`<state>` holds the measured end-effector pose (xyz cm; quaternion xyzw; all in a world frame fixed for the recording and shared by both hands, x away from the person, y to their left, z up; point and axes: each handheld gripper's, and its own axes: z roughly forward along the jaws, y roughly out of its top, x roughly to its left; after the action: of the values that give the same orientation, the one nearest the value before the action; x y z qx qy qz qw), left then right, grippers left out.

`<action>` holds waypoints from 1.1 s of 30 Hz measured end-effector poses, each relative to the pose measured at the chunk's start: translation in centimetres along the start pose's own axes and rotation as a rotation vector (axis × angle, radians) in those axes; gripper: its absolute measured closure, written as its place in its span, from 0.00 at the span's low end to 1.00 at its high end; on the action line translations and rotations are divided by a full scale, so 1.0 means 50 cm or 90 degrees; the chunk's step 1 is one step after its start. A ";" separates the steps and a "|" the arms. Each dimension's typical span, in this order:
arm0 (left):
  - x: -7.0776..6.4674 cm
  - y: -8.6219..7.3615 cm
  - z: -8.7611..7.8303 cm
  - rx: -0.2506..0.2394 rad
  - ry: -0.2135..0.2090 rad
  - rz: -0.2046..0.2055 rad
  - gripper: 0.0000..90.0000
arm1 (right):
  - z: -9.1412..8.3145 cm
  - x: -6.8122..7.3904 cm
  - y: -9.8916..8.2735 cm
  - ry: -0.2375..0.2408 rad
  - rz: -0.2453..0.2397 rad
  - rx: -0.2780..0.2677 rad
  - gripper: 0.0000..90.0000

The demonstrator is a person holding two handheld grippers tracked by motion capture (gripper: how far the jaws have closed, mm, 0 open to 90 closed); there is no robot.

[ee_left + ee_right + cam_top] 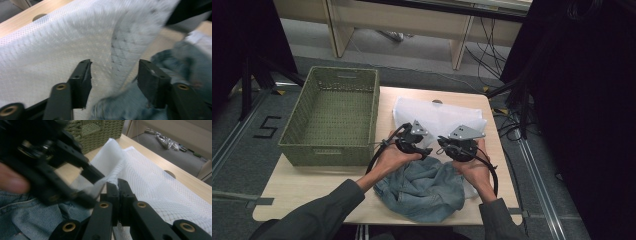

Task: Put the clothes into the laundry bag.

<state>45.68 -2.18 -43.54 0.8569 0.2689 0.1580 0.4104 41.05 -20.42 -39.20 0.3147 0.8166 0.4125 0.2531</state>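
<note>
Over a pale wooden table (312,185), two hand-held grippers close together at the middle. Left gripper (113,75) spread wide, jaws apart with nothing between them, hovering at the near edge of a white mesh bag (437,117) and just above a crumpled heap of blue denim (427,190). Right gripper (117,187) clamped tight, jaws pressed together on a pinch of the white mesh bag, a fold of the fabric lifted into a small peak at the tips. From the right gripper view, left gripper (92,173) right alongside, blurred, one jaw tip resting against that same raised fold. White mesh bag spread flat across the far middle of the table, near edge overlapping the denim. Denim bunched at the near edge, between and under both hands. Left hand (394,157) and right hand (474,167) gripping the tools from below, grey sleeves coming in from the bottom. Green woven basket (332,150) standing upright on the left of the table, just beside the bag, open top.
</note>
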 end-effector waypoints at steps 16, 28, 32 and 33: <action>0.081 -0.024 -0.072 0.005 0.005 0.075 0.97 | 0.016 0.058 -0.003 0.105 -0.025 0.017 0.67; 0.084 -0.022 -0.072 0.004 -0.012 0.075 0.98 | 0.121 0.183 -0.058 0.139 -0.034 0.150 0.53; 0.084 -0.024 -0.076 0.007 -0.012 0.084 0.98 | 0.117 0.164 -0.071 0.090 -0.089 0.167 0.90; 0.084 -0.024 -0.076 0.007 -0.012 0.084 0.98 | 0.106 0.155 -0.068 0.079 -0.103 0.151 0.95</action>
<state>46.81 3.26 -41.95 0.8767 0.2086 0.1749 0.3966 38.36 -13.64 -46.06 0.2499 0.8962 0.3100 0.1957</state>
